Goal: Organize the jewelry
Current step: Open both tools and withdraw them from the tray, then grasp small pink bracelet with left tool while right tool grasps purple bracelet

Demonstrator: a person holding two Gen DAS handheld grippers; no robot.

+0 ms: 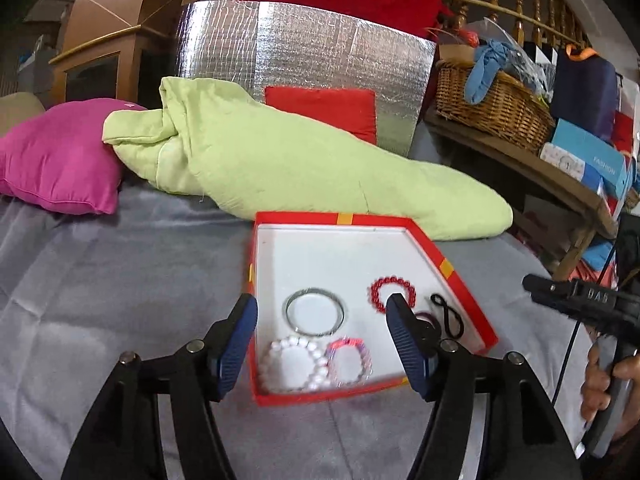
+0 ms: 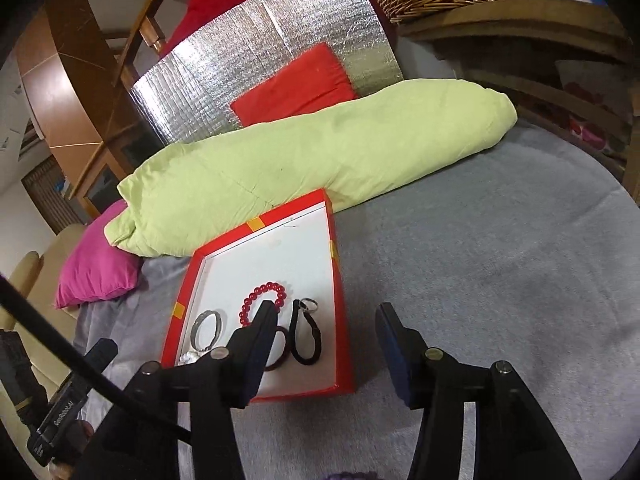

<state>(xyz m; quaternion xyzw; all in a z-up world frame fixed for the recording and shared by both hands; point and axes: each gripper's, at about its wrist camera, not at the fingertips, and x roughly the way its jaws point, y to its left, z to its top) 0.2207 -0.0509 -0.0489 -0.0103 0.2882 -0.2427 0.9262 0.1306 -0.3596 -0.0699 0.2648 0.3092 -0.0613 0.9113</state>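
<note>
Since both claws hang wide and hold nothing, no piece is in hand. Left claw (image 1: 322, 322) hovers over the near half of the box (image 1: 456, 270), probably to reach the pieces gathered there. Right claw (image 2: 326, 326) hangs by the box's right wall, its left finger over the tray and its right finger over bare blanket (image 2: 480, 260).

Inside, nearest: white beads (image 1: 292, 364) touching pink band (image 1: 350, 362). Beyond: bangle (image 1: 315, 311), red beads (image 1: 390, 286), black ties (image 2: 306, 338), ring (image 2: 309, 304). Far half of tray bare.

Behind box: green duvet (image 1: 280, 160), its roll just beside the far rim.
</note>
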